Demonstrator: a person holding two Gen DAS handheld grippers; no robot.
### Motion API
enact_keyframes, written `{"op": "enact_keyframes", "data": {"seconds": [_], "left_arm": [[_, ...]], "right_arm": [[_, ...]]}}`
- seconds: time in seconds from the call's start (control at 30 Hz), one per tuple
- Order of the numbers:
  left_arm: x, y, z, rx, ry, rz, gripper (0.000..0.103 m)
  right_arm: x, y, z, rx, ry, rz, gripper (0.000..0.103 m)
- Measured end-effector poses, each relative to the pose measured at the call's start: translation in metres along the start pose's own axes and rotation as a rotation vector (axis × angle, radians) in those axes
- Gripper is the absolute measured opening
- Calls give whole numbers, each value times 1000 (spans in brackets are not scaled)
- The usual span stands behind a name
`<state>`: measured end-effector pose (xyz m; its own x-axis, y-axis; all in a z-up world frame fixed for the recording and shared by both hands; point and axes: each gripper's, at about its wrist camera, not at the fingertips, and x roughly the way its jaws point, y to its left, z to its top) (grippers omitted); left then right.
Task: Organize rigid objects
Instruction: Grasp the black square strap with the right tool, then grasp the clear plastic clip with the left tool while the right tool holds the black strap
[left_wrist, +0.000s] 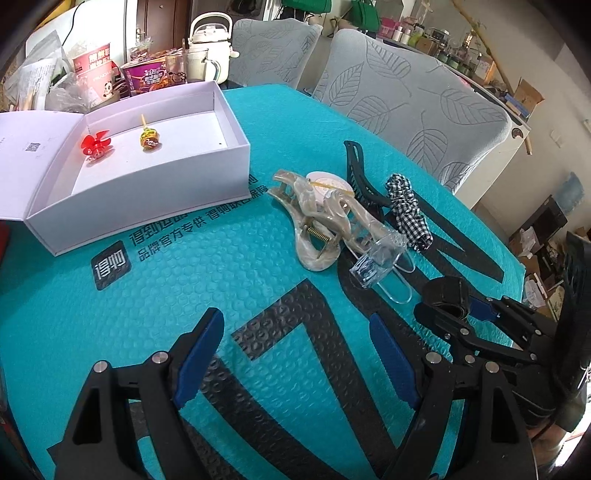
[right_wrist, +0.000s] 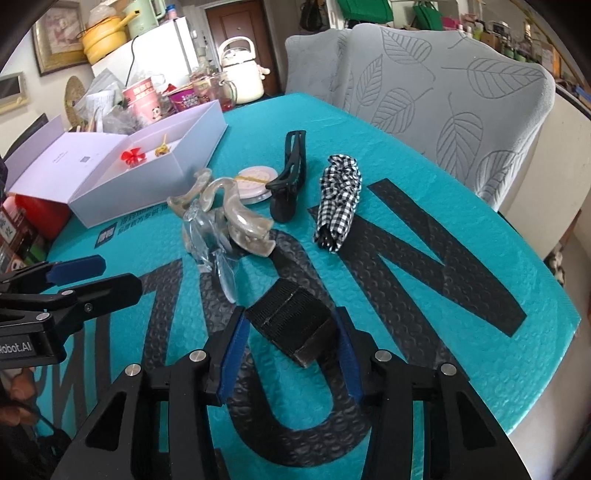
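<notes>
Two grippers are in my feeds, both tilted steeply down over the bench, which is covered by a teal bubble-wrap mailer (left_wrist: 258, 122) with big black letters.

My left gripper (left_wrist: 295, 354) hangs with its jaws wide apart and nothing between the blue pads, only bare mailer below.

My right gripper (right_wrist: 291, 354) sits low, its jaws either side of a black folded strap (right_wrist: 291, 321), a ribbed woven band doubled into a blocky loop that lies on the mailer. The right pad looks pressed against it; on the left side I cannot tell whether the pad touches or a thin gap is there, so I cannot call the grip. In the left wrist view that strap shows at the right gripper's tips (left_wrist: 448, 295).

Beyond it lies a cluster: a marbled beige hair claw (right_wrist: 236, 210) with a bare spring, a clear plastic hair clip (right_wrist: 214, 254) touching it, a round white compact (right_wrist: 256, 182) behind, a black hair claw (right_wrist: 290, 177) standing tilted, and a black-and-white gingham scrunchie (right_wrist: 338, 195) just beside it.

Far left stands an open white cardboard box (left_wrist: 147, 206), lid folded back, holding a red plastic propeller (left_wrist: 94, 146) and a yellow-wrapped lollipop (left_wrist: 149, 140).
</notes>
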<state>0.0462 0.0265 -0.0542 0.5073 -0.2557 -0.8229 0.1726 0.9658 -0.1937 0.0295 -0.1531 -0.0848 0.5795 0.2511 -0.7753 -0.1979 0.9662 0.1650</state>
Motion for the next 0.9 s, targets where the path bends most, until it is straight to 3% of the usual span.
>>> {"op": "enact_keyframes", "data": {"seconds": [0.57, 0.73, 0.9], "left_arm": [[30, -41, 15, -17, 2, -77, 82], [46, -54, 15, -27, 0, -33, 81], [50, -65, 13, 25, -25, 33, 49]], "right_arm": [[-16, -50, -6, 90, -28, -5, 46], [-19, -63, -6, 113, -37, 0, 46], [-23, -70, -5, 121, -48, -1, 46]]}}
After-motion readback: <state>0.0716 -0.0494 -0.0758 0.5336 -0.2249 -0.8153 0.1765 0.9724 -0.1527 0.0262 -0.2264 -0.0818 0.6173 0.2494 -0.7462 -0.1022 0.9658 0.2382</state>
